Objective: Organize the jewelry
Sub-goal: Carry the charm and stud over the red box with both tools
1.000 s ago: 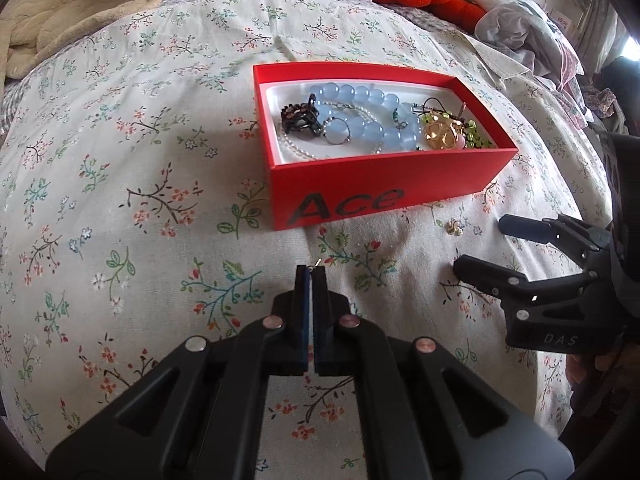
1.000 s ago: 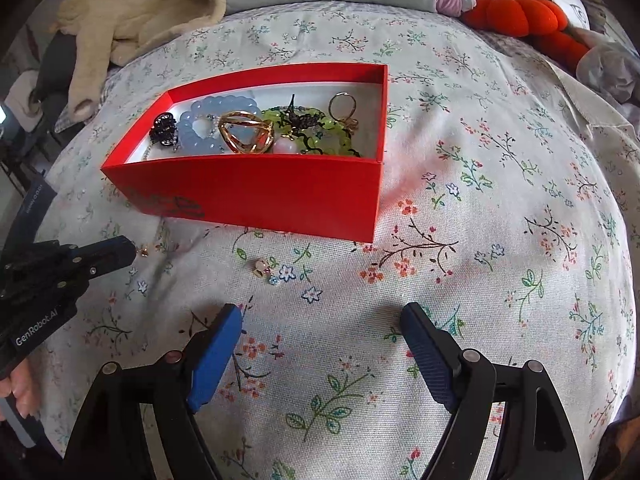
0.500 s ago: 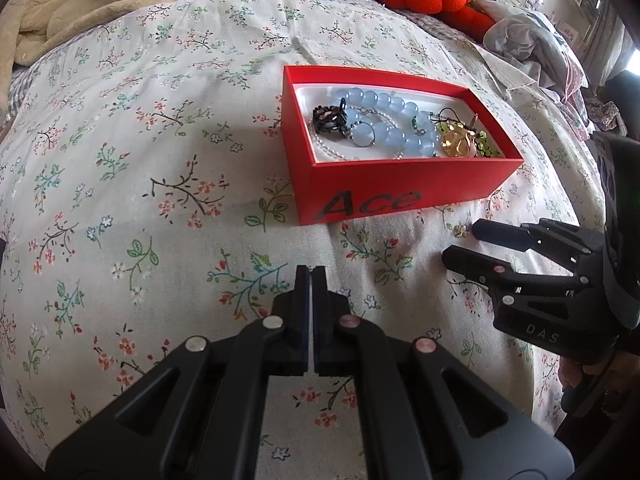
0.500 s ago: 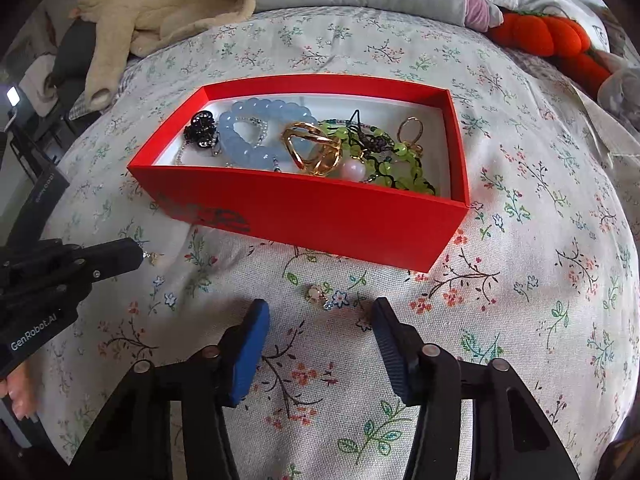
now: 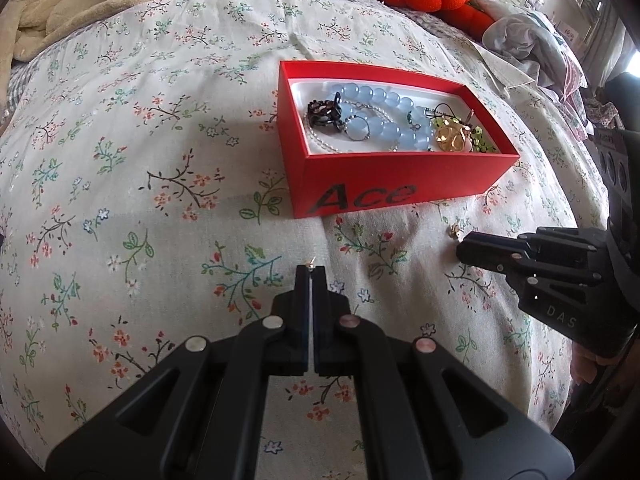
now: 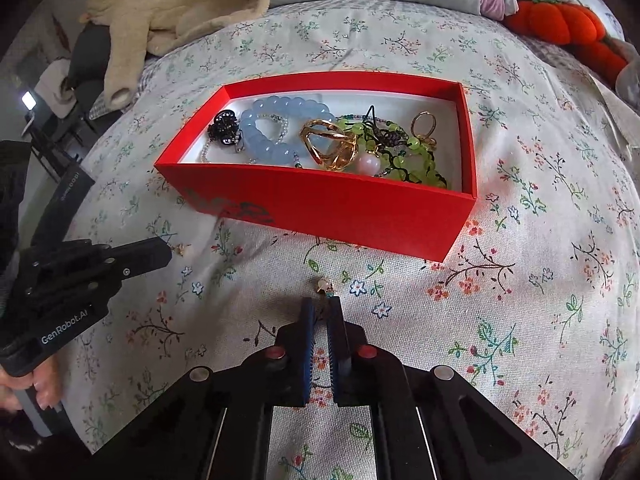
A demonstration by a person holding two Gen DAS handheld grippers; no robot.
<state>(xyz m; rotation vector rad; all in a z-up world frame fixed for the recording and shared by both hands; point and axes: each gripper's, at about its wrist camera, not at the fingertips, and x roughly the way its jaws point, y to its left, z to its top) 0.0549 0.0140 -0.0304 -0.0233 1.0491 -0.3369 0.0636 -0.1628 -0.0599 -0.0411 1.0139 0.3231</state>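
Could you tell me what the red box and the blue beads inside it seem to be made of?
Box: probably cardboard with a matte red finish; thin straight walls, crisp folded corners, white lining, printed black lettering.
Blue beads: glass or polished stone, possibly plastic; smooth, translucent pale blue with soft highlights.

The left claw [image 5: 311, 270] points steeply downward with its two black fingers [image 5: 302, 284] pressed together, only a hairline seam between them. At the very tip a tiny glint of metal pokes out; what it is cannot be told. The right claw [image 6: 323, 304] also tilts down, its blue-padded fingers [image 6: 307, 316] drawn nearly together with a narrow slit left between the pads. From the right wrist view, a hand [image 6: 24, 394] grips the left claw's handle at the lower left edge, fingertips curled around it.
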